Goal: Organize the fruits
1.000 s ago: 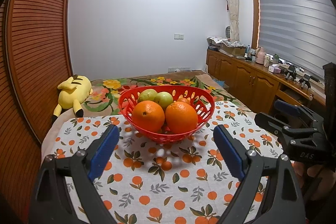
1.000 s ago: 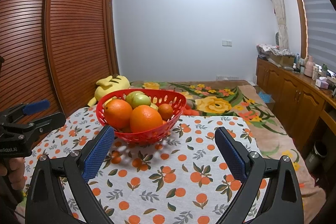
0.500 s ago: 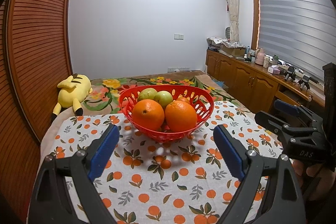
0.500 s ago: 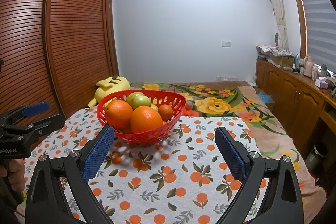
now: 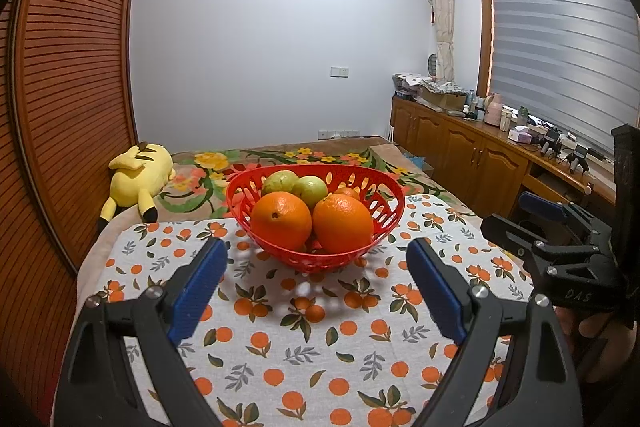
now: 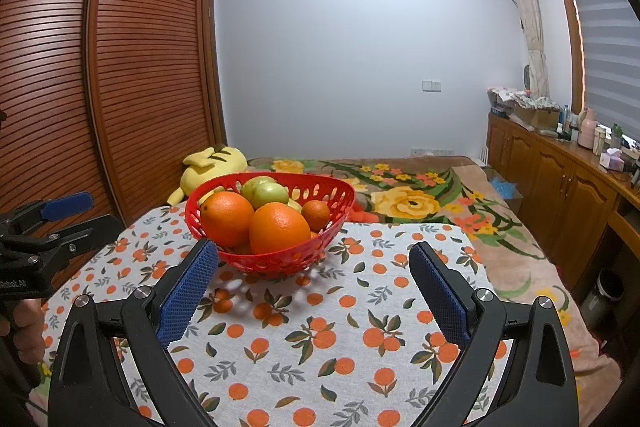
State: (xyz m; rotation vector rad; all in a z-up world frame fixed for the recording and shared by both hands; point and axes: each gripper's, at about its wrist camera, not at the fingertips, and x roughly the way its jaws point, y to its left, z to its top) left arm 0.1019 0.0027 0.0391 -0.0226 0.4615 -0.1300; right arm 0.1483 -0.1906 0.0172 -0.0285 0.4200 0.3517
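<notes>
A red slotted basket (image 5: 384,183) stands on the far half of the orange-print tablecloth (image 5: 304,343). It holds two large oranges (image 5: 281,215), two green fruits (image 5: 310,190) and a small orange (image 6: 315,215). It also shows in the right wrist view (image 6: 340,191). My left gripper (image 5: 316,267) is open and empty, a short way in front of the basket. My right gripper (image 6: 313,269) is open and empty, in front of the basket and to its right. Each gripper shows at the edge of the other's view.
A yellow plush toy (image 5: 136,173) lies on the flowered blanket (image 6: 412,195) behind the table. A slatted wooden wardrobe (image 6: 100,87) stands at the left. Wooden cabinets (image 5: 472,159) with small items run along the right wall. A bin (image 6: 606,293) stands on the floor at right.
Both grippers have drawn back slightly from the basket, so more tablecloth shows in front of it. Both stay open and empty.
</notes>
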